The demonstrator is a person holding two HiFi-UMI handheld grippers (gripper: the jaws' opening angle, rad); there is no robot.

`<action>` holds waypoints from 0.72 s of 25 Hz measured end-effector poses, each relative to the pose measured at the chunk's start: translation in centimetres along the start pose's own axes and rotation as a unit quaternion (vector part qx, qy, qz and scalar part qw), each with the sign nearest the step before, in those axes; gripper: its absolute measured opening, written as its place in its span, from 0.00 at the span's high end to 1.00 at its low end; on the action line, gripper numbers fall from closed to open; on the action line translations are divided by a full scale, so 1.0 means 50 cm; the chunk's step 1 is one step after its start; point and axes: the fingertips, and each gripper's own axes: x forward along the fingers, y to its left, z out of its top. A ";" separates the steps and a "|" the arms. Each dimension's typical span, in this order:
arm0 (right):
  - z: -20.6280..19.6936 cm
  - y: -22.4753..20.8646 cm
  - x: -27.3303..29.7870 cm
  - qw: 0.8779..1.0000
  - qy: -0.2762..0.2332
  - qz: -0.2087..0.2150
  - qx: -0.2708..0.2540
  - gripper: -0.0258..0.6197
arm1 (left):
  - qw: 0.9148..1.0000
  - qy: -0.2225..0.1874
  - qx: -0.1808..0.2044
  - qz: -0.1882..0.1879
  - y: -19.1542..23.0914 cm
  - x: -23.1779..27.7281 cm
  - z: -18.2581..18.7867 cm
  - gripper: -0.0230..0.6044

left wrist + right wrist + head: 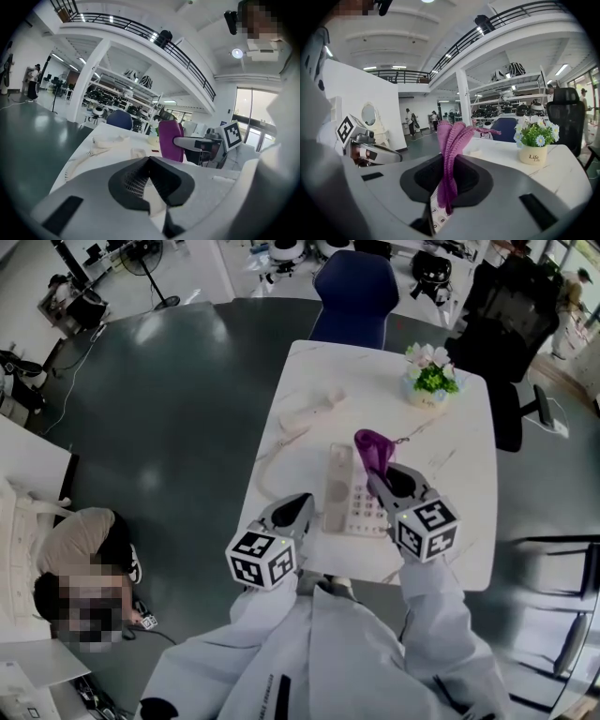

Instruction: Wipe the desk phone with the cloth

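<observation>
Right gripper view: purple cloth (450, 143) (knitted) bunched in right tongs (446, 185).

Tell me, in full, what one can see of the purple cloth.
The purple cloth looks knitted. It is bunched into folds, pinched between the shut jaws of the right tool, and sticks out beyond them, one thin strand trailing sideways. It is held over the desk phone; contact cannot be told.

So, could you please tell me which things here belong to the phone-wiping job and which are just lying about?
For the job:
- purple cloth, held in the right gripper's jaws
- desk phone
- its handset, lying off the base
- left gripper, jaws together, holding nothing

Just lying about:
- flower pot
- blue chair
- black office chair
</observation>
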 end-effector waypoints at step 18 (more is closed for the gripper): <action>-0.016 -0.031 0.117 0.970 0.086 -0.061 -0.217 0.90 | 0.999 0.028 -0.014 -0.024 0.071 0.051 0.003 0.97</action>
